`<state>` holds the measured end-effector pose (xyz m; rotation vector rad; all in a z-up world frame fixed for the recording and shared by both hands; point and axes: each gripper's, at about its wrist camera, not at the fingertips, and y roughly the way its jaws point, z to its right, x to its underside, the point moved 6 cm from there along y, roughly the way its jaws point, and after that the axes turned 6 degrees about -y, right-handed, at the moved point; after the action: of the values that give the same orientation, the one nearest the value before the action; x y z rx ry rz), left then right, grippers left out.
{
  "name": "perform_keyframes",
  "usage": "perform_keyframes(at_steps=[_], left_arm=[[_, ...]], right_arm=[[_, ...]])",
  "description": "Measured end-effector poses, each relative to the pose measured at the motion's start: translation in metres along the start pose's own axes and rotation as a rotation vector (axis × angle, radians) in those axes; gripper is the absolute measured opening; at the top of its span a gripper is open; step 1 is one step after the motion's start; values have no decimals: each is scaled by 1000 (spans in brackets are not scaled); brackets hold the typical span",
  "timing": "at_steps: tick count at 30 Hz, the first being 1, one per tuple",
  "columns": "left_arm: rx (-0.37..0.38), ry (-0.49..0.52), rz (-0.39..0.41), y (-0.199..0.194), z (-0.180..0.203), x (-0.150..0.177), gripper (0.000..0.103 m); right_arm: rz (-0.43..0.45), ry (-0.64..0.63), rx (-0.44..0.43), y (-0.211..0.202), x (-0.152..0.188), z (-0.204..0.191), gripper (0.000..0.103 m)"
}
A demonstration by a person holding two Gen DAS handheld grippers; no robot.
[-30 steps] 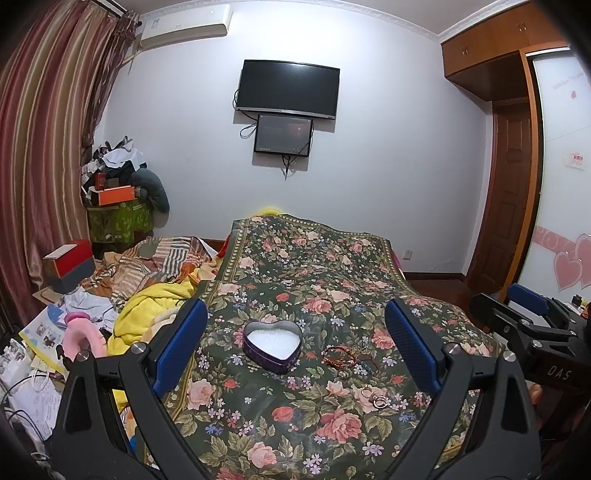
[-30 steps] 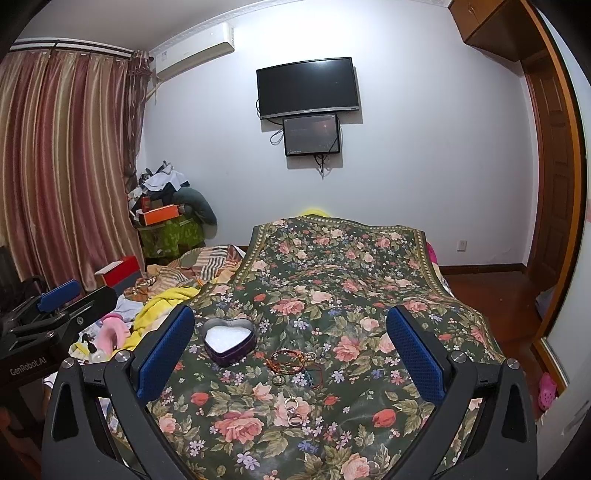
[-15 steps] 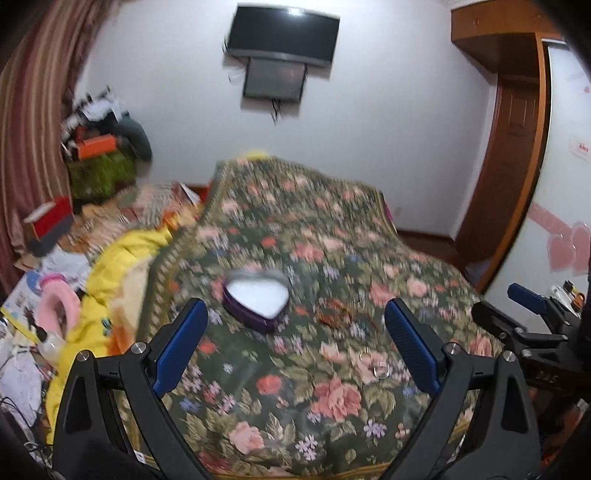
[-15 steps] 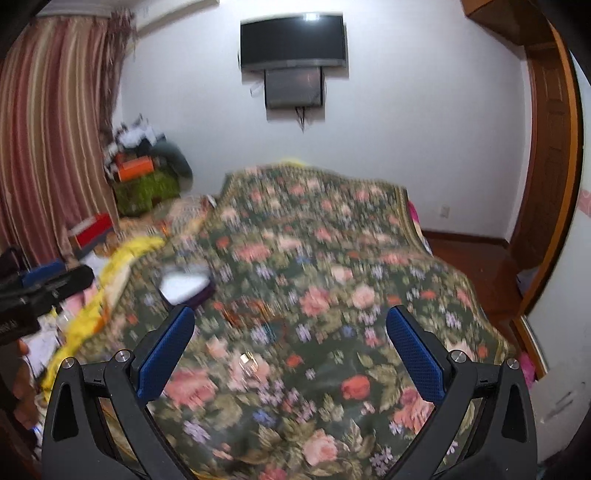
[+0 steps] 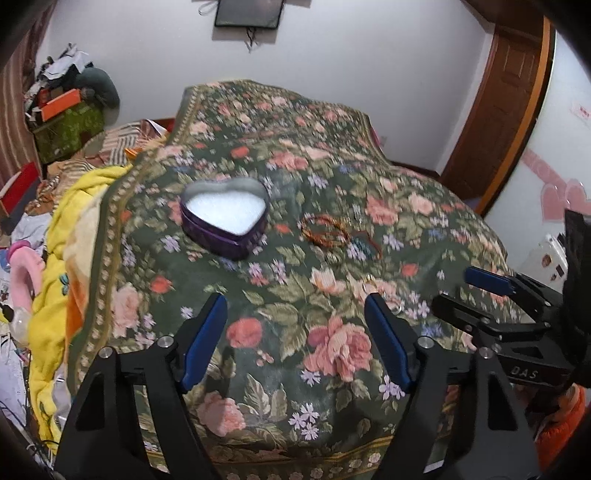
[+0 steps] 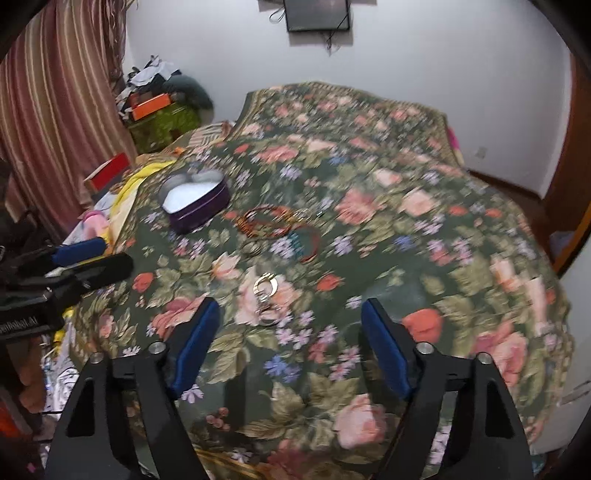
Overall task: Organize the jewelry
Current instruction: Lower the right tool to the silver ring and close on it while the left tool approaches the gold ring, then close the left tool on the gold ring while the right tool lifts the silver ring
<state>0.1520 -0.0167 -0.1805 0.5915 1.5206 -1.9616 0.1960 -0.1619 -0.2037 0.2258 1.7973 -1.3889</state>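
Note:
A purple heart-shaped tin (image 5: 225,221) (image 6: 195,201) with a white lining stands open on the floral bedspread. To its right lie orange bead bracelets (image 5: 325,230) (image 6: 267,221) and a red cord bracelet (image 5: 365,243) (image 6: 306,242). Nearer to me lie metal rings (image 6: 266,290) (image 5: 369,286). My left gripper (image 5: 297,314) hovers over the near part of the bed, jaws closing with nothing between them. My right gripper (image 6: 290,319) hovers just short of the rings, jaws closing, nothing between them. Each gripper shows at the side of the other's view.
The bedspread (image 5: 332,155) covers the whole bed. A yellow blanket (image 5: 70,229) and clutter lie along the left side, with striped curtains (image 6: 55,92) behind. A wooden door (image 5: 498,110) stands at the right and a screen (image 6: 317,14) hangs on the far wall.
Both grippers have dropped and tilted down toward the bed, so the tin and jewelry now sit higher and larger in view. Both pairs of jaws have narrowed.

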Motion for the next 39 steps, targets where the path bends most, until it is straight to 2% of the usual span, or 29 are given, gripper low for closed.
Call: perform_keyframes(at_steps=[5, 8, 13, 20, 24, 25, 32, 39], left_arm=[[19, 24, -33, 13, 6, 6, 67], [23, 32, -42, 18, 6, 6, 61], [19, 22, -49, 25, 0, 4, 53], [28, 9, -70, 37, -4, 5, 48], [34, 12, -79, 41, -2, 5, 48], [38, 15, -82, 42, -1, 6, 48], [57, 41, -121, 51, 10, 9, 48], [55, 90, -156, 64, 28, 12, 48]], right_arm=[[-44, -9, -42, 19, 1, -6, 57], [-60, -4, -69, 27, 1, -10, 50], [-94, -12, -90, 43, 4, -14, 44], [-103, -47, -63, 54, 5, -18, 40], [-116, -59, -29, 58, 3, -13, 22], [-118, -52, -30, 58, 3, -10, 20], [-99, -43, -39, 56, 2, -9, 19], [-52, 20, -47, 41, -4, 9, 19]])
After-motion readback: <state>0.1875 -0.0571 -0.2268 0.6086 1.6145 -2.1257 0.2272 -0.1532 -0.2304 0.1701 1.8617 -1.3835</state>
